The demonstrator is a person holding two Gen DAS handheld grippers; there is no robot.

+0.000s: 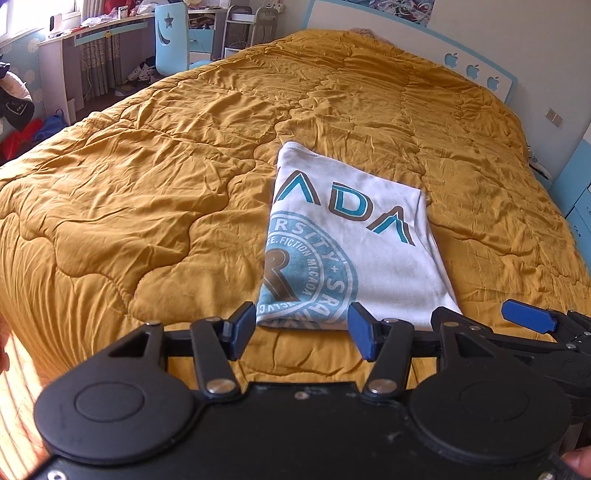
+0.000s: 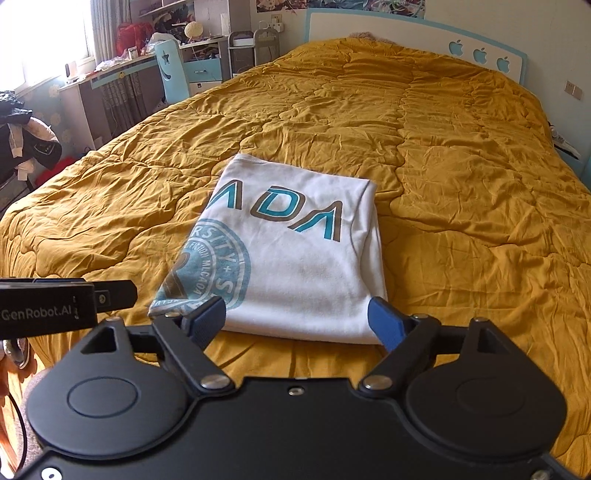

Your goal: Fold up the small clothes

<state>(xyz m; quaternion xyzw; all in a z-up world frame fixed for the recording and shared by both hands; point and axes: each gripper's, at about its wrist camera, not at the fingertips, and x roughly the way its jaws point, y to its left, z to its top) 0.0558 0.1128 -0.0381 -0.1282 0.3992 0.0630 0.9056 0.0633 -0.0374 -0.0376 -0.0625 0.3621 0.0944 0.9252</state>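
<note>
A white T-shirt (image 1: 369, 243) with teal and brown print lies folded into a rectangle on the mustard quilt (image 1: 166, 184), near the bed's front edge. My left gripper (image 1: 301, 330) hovers open just in front of the shirt's near edge, blue pads apart, nothing between them. In the right wrist view the same T-shirt (image 2: 306, 266) lies flat, and my right gripper (image 2: 295, 321) stands open over its near edge, clear of the cloth. The right gripper's blue fingertip (image 1: 528, 315) shows at the right of the left wrist view.
The quilt (image 2: 461, 166) covers the whole bed up to a white and blue headboard (image 2: 406, 33). A desk with clutter (image 2: 122, 70), a blue chair (image 2: 173, 70) and piled clothes (image 2: 29, 144) stand left of the bed. The left gripper's body (image 2: 48, 306) juts in at left.
</note>
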